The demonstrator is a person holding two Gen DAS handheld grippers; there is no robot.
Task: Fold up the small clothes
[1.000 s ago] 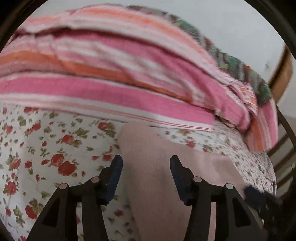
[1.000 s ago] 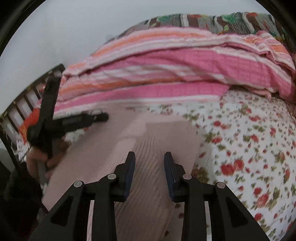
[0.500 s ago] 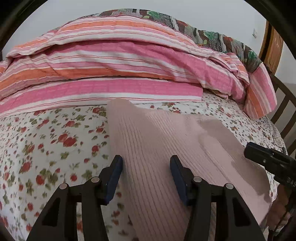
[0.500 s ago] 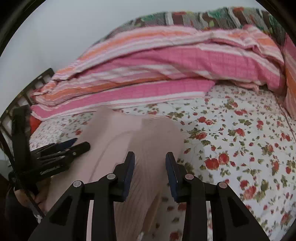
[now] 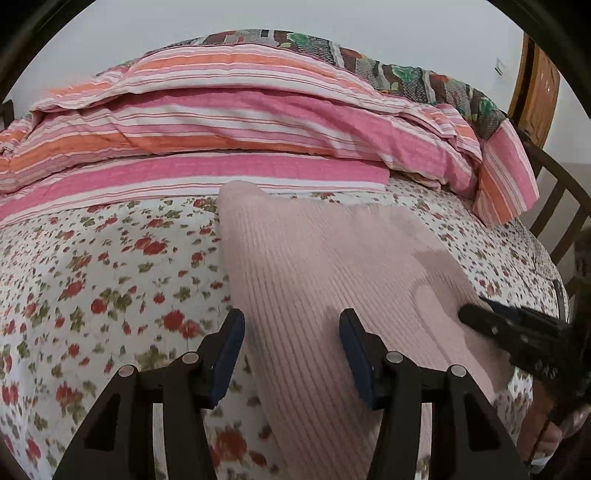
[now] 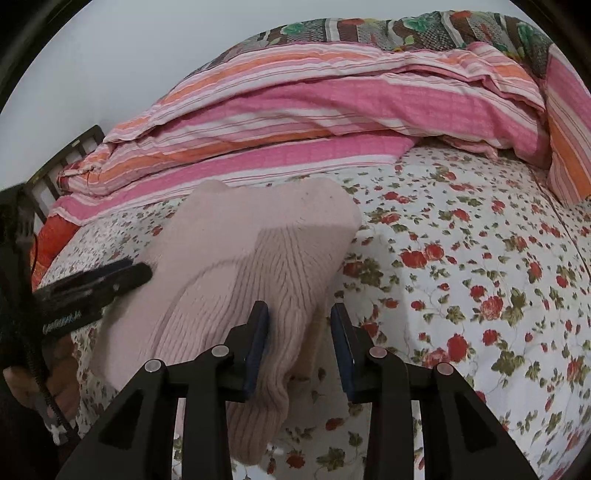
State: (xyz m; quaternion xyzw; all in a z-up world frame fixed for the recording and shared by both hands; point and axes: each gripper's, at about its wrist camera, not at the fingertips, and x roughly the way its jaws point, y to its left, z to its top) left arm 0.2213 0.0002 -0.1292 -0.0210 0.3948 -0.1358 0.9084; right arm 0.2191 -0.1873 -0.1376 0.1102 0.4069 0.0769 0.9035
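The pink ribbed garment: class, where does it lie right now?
The pink ribbed garment lies spread on the floral bedsheet, its far end touching the striped blanket, centre in both wrist views.

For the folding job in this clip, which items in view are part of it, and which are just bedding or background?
Part of the job:
- pink ribbed knit garment, spread on the bed
- left gripper, open above it
- right gripper, open at its near edge

Just there:
- floral bedsheet
- striped pink and orange quilt
- patterned blanket behind it
- wooden bed rail
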